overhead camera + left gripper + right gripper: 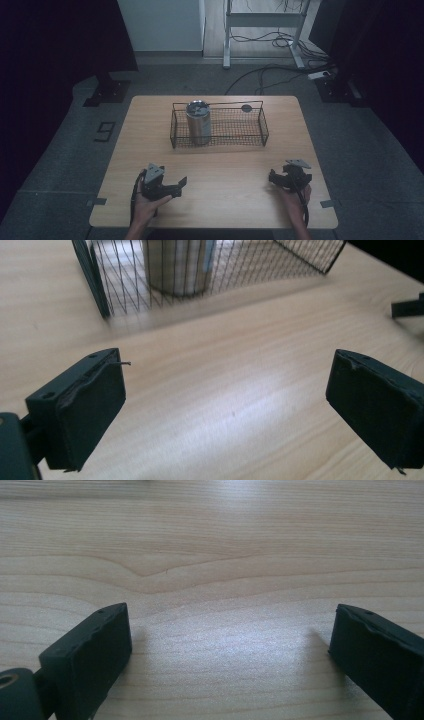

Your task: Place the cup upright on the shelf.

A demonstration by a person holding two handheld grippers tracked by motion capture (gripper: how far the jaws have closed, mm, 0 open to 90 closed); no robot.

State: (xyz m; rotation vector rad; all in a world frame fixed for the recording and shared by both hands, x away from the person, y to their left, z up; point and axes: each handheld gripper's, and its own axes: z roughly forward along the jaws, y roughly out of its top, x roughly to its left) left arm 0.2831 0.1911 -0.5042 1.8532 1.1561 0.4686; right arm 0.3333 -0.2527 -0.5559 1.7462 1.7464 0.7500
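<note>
**Q:** What does the figure show, and where does the work's object stand?

**A:** A wooden counter [215, 165] seen from above. A black wire basket [218, 125] sits toward its far side, and a steel tumbler [198, 122] stands upright inside the basket's left end. In the left claw's view the tumbler [177, 265] appears through the mesh of the basket [125, 280], ahead and slightly to the left of the jaws' line.

**Q:** In what state are the two claws?

**A:** The left claw [176, 185] and the right claw [277, 176] both rest low at the near edge of the counter, each held in a hand, well apart from the basket and from each other. The left claw [225, 400] has its jaws spread wide with bare wood between them. The right claw [230, 650] is likewise spread wide and holds nothing; it faces plain counter.

**Q:** Which step is in hand?

**A:** Judging by the layout, this is the start position, before any approach. Nothing is touched. The left claw is already aimed at the tumbler, so it seems the likelier one to reach.

**Q:** What does the next move call for?

**A:** Probably a forward reach that rises over the basket's near wall, then a descent onto the tumbler from above, since the mesh blocks a side grasp. The jaws must straddle the rim or body squarely; a smooth steel wall could slip under an off-centre pinch.
</note>
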